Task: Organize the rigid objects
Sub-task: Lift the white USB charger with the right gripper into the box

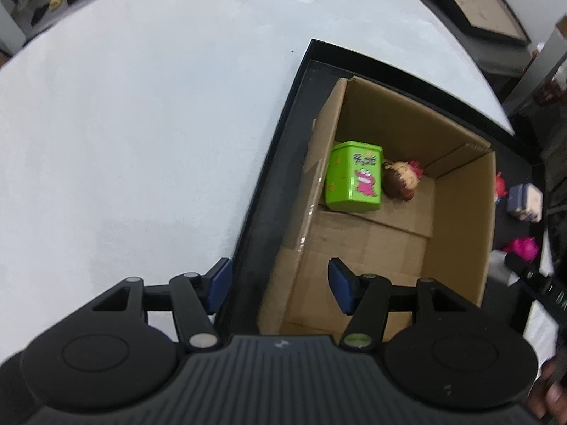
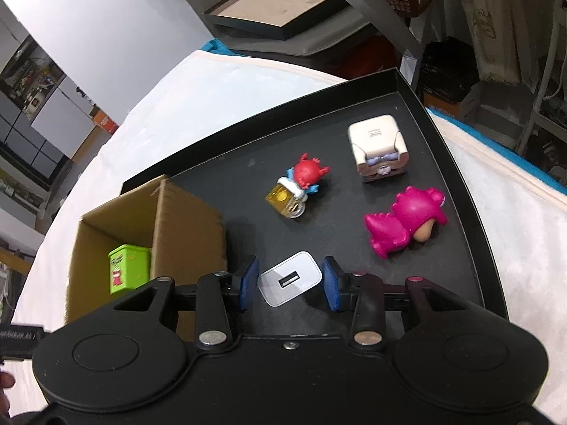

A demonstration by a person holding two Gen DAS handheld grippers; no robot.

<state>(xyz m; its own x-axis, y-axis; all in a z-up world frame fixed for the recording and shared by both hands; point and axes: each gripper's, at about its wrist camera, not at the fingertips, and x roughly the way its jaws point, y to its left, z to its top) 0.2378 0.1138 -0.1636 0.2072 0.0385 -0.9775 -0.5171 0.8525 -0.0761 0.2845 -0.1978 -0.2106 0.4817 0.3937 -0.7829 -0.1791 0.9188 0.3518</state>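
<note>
Markings readable: few. The green tin, sitting inside the cardboard box, is showing dark stylised characters above a pink cartoon figure on its front face; the characters are too distorted to be read. In the right wrist view the same tin is showing only a blurred print. The cream cube toy is carrying a small rectangular label on top, with its text proving too small to resolve.
</note>
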